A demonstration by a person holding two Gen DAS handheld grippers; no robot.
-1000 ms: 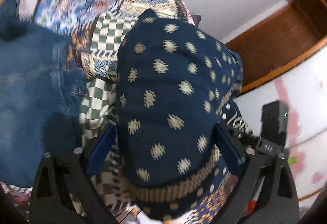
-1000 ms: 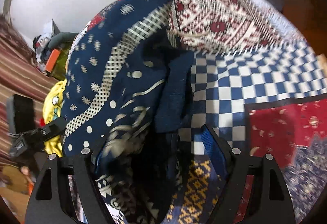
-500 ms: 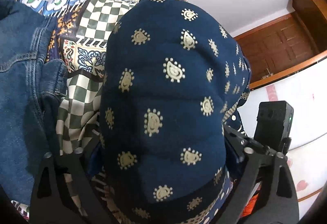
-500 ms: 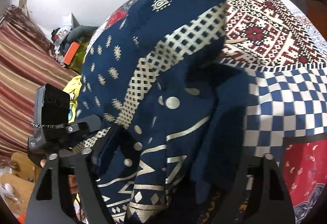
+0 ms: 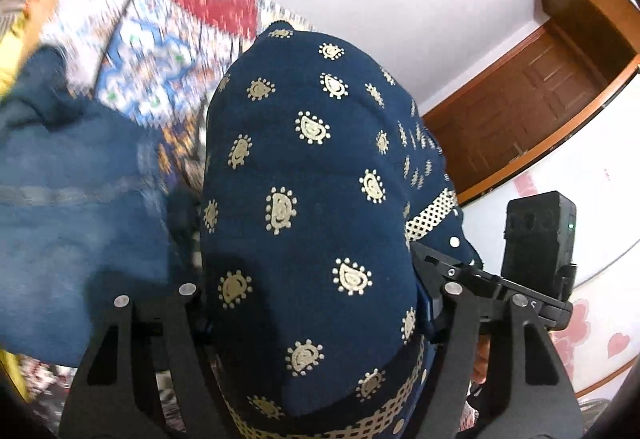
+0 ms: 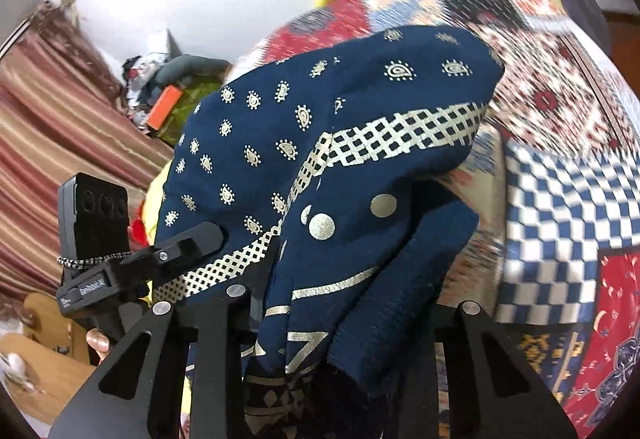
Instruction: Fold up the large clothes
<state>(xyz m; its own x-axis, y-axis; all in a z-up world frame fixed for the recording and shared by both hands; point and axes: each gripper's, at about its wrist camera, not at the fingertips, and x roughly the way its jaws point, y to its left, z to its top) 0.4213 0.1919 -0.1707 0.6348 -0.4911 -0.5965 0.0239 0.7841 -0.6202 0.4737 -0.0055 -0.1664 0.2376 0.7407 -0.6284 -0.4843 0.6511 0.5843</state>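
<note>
Above patchwork quilt (image 6: 560, 175), navy garment (image 5: 304, 223) bunched.

Lighting bright, even, diffuse; source not visible. Quilt (image 5: 168, 39) and jeans (image 5: 72, 207) motion-blurred; navy cloth (image 6: 328, 143) sharp. Strong fisheye bending and dark vignette at corners. Soft shadows under cloth folds.

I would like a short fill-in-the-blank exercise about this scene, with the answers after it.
1. The cloth draped over the left claw is navy with ____ paisley motifs.
2. Left of it in the left view lies a blue ____ garment.
3. The door is made of ____.
4. The bedspread beside the right claw has a blue-and-white ____ patch.

Answers: gold; denim; wood; checkered
</note>
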